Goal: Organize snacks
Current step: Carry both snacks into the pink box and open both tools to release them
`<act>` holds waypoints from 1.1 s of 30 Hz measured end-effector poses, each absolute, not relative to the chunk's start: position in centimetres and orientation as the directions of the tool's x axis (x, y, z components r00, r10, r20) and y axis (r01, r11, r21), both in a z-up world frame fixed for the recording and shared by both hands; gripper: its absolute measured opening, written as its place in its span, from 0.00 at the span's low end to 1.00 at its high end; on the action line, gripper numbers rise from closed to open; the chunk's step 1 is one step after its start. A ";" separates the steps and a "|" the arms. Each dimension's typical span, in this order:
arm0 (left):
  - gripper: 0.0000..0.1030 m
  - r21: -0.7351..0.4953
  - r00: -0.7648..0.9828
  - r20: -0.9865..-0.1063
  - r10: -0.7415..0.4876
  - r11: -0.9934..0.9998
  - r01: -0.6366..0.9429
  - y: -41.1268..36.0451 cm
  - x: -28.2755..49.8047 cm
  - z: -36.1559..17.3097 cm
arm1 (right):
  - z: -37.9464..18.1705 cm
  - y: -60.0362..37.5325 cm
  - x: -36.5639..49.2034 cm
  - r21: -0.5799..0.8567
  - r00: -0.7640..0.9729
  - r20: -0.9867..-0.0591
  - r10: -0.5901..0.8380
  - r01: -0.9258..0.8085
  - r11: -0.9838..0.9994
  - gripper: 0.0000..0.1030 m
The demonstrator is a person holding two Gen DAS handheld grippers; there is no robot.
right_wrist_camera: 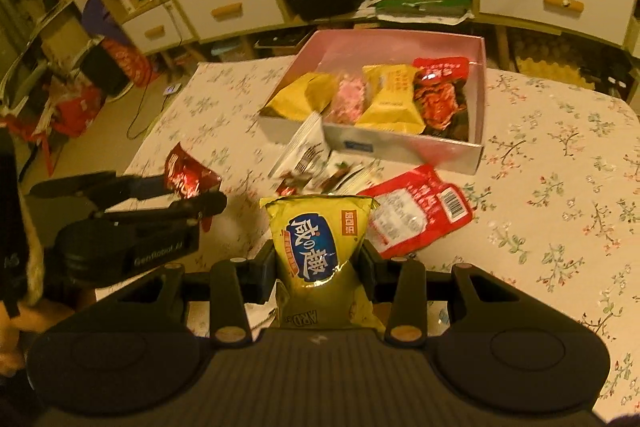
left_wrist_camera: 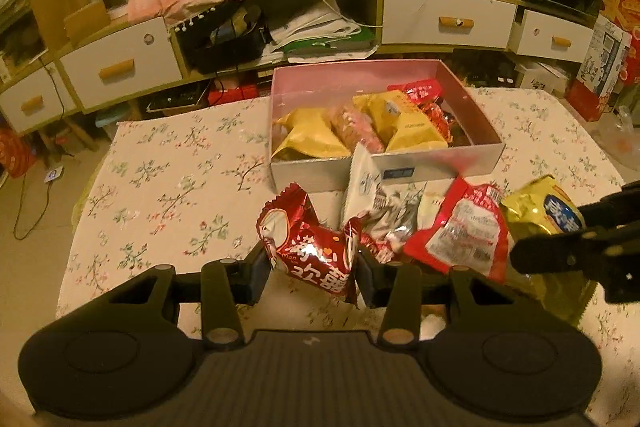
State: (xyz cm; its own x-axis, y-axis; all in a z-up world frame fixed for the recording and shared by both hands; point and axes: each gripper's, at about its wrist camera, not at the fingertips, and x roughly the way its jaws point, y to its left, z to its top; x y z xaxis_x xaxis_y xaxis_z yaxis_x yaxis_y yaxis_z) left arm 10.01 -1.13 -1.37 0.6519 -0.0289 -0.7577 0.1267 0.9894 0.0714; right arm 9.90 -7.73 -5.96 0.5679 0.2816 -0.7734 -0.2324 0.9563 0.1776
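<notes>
Flowered cloth covers the table, where a shallow rectangular box holds crinkly yellow and red packets. Just before it lie loose foil wrappers. Partly closed, the left gripper pinches a glossy red packet; the right gripper pinches a shiny gold bag.

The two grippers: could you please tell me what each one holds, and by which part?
The left gripper clamps the red snack packet across its lower half; the right gripper clamps the gold snack bag across its middle.
</notes>
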 end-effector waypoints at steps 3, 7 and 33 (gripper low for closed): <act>0.49 0.062 0.659 -0.752 -0.036 0.990 0.125 -1.3 10.8 -1.1 | -5.7 -8.2 10.8 0.186 0.583 -0.764 0.277 -0.212 0.959 0.37; 0.49 0.023 0.682 -0.729 -0.053 0.994 0.102 -0.7 12.6 -0.4 | -5.3 -9.2 12.6 0.187 0.615 -0.747 0.251 -0.169 0.968 0.37; 0.49 -0.211 0.730 -0.659 -0.180 0.976 0.051 0.5 28.5 -3.5 | -7.6 -11.8 27.0 0.378 0.696 -0.647 0.310 -0.061 0.924 0.37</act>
State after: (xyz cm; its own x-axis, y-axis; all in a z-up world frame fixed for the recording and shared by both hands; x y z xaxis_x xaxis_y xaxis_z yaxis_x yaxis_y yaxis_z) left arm 28.51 0.52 -3.54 0.7305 -0.1802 -0.6587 0.0510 0.9763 -0.2105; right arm 27.03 -11.78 -7.60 0.6961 0.3104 -0.6473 -0.0607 0.9239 0.3778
